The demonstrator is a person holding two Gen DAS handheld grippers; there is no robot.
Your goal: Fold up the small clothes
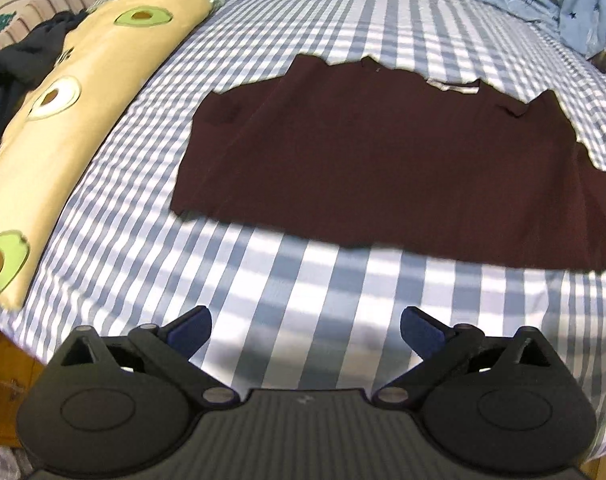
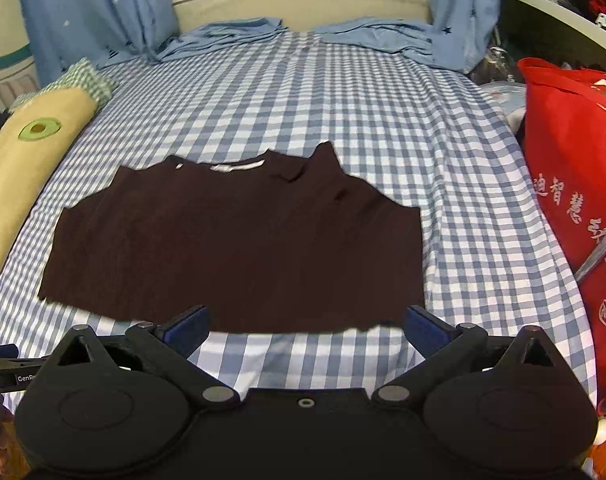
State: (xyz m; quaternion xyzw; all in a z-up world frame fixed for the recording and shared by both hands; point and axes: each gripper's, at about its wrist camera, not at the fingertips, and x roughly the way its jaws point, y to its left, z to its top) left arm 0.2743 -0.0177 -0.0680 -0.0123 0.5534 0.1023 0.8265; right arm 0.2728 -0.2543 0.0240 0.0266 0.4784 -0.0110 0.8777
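Note:
A dark maroon shirt [image 1: 383, 168] lies flat on the blue-and-white checked bed sheet [image 1: 303, 300], collar toward the far side, sleeves folded in. My left gripper [image 1: 305, 330] hovers open over bare sheet, short of the shirt's near hem. In the right wrist view the same shirt [image 2: 239, 240] spreads across the middle of the sheet [image 2: 443, 168]. My right gripper [image 2: 305, 328] is open, its blue fingertips level with the shirt's near hem, nothing held between them.
A long beige pillow with avocado prints [image 1: 75, 120] runs along the bed's left side, seen again as the pillow [image 2: 27, 160]. Blue curtains [image 2: 99, 8] pool at the far end. A red bag [image 2: 575, 184] stands at the right edge. Dark clothes [image 1: 19, 64] lie far left.

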